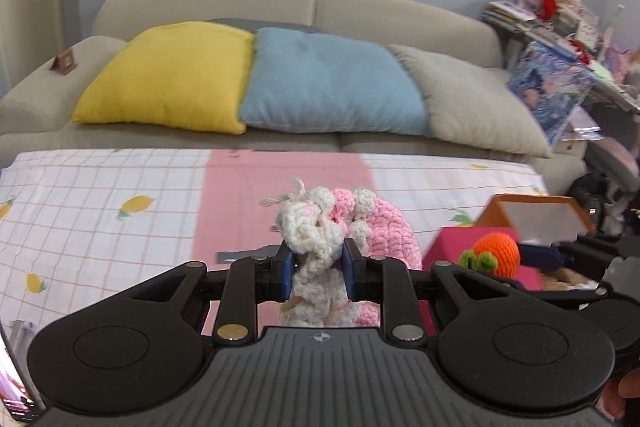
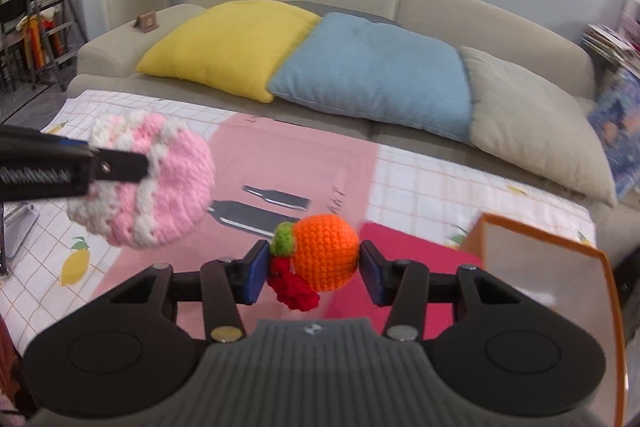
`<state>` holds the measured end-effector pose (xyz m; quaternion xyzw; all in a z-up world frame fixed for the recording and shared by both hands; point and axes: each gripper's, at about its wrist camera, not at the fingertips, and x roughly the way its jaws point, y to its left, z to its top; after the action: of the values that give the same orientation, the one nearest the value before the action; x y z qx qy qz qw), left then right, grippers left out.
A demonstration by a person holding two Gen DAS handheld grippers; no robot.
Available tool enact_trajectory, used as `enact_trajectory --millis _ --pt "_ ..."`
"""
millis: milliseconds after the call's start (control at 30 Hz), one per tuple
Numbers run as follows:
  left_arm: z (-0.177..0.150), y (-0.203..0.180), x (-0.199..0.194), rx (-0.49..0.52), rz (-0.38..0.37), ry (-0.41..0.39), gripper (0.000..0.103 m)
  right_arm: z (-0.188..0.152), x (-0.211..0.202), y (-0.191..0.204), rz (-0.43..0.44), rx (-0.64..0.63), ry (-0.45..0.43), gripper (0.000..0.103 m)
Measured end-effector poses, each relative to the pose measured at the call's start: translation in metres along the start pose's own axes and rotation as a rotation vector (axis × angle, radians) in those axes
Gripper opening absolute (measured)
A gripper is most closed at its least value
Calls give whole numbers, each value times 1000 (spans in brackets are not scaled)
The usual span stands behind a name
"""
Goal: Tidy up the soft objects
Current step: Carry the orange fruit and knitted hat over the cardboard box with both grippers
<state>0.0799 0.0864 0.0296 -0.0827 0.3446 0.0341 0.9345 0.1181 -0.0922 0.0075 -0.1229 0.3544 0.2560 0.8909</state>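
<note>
My left gripper (image 1: pixel 318 267) is shut on a pink and white crocheted toy (image 1: pixel 320 227), pinching its white frilly part; the pink round body (image 2: pixel 168 187) hangs off the left gripper (image 2: pixel 148 159) above the table in the right wrist view. My right gripper (image 2: pixel 314 267) is shut on an orange crocheted ball (image 2: pixel 326 251) with a green leaf and a red yarn piece (image 2: pixel 292 287) dangling below it. That orange ball (image 1: pixel 496 251) also shows at the right in the left wrist view, over a pink box (image 1: pixel 448 247).
An orange-rimmed open box (image 2: pixel 560 267) stands at the table's right, beside a pink box (image 2: pixel 400 267). A checked lemon-print tablecloth (image 1: pixel 100 207) covers the table. Behind it is a beige sofa (image 1: pixel 280 3) with yellow (image 1: pixel 168 75), blue (image 1: pixel 328 83) and grey (image 1: pixel 472 95) cushions.
</note>
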Motion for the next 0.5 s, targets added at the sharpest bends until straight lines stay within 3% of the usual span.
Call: enact_trajectory --millis 500 --pt "5 -94 -11 94 -240 10 27 -40 -70 -97 -139 185 -3 48"
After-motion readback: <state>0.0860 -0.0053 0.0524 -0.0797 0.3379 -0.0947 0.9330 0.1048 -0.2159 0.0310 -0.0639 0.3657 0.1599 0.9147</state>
